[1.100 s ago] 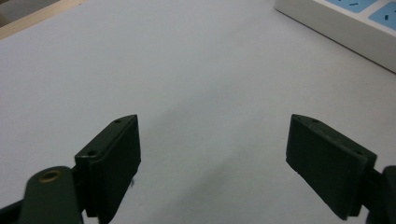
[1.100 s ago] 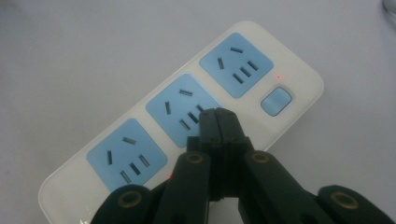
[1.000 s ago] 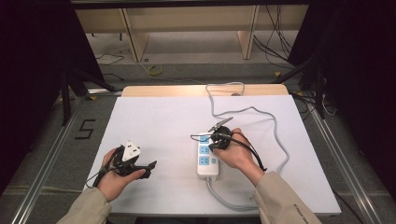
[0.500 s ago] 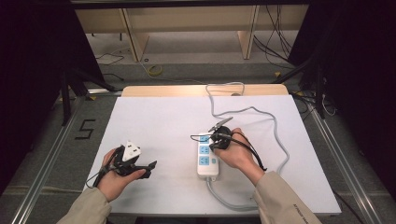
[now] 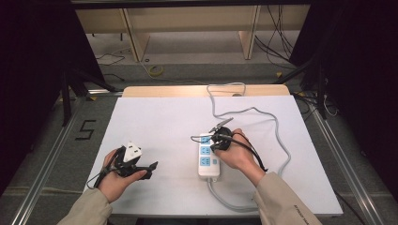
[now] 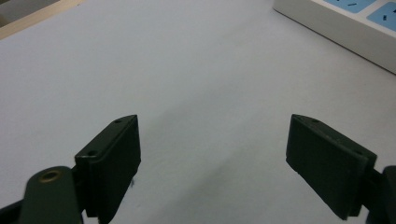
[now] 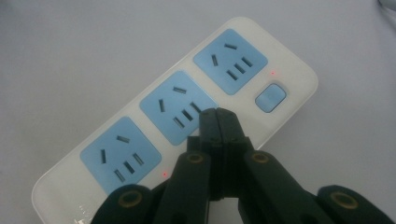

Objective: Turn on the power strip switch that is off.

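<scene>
Right claw (image 7: 218,122): jaws pressed together, nothing held, poised over the middle of 3 blue sockets on the white power strip (image 5: 207,157), which is laid on the white surface (image 5: 164,122). Left claw (image 6: 212,163): jaws spread wide, nothing between.

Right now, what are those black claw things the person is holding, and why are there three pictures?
Those are hand-held grabbing tools, one in each hand. The high view looks down on the white table. The other two pictures come from small cameras riding on the tools, looking along their black jaws. The left gripper has its jaws wide apart with nothing between them. The right gripper has its jaws shut together, empty, over the white plastic power strip with three blue sockets. The strip's grey cable loops across the table. A small square blue button sits near one end of the strip.
</scene>
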